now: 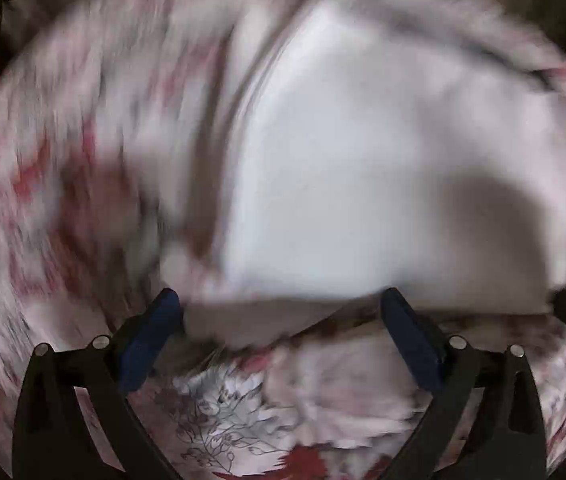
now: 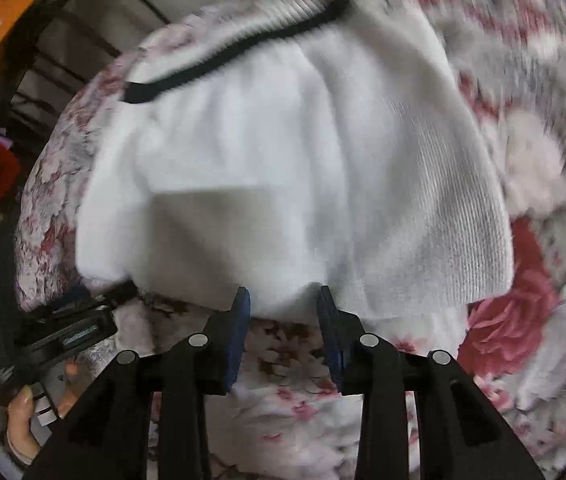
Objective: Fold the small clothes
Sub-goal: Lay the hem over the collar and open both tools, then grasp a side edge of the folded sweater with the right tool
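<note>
On floral sheet [image 2: 523, 300], white knit garment [image 2: 283, 160]

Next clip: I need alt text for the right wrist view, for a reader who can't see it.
A white knit garment with a black trimmed edge lies on a pink floral bedsheet. The right gripper sits open at its near edge. At lower left, the person's hand holds the other gripper.
</note>
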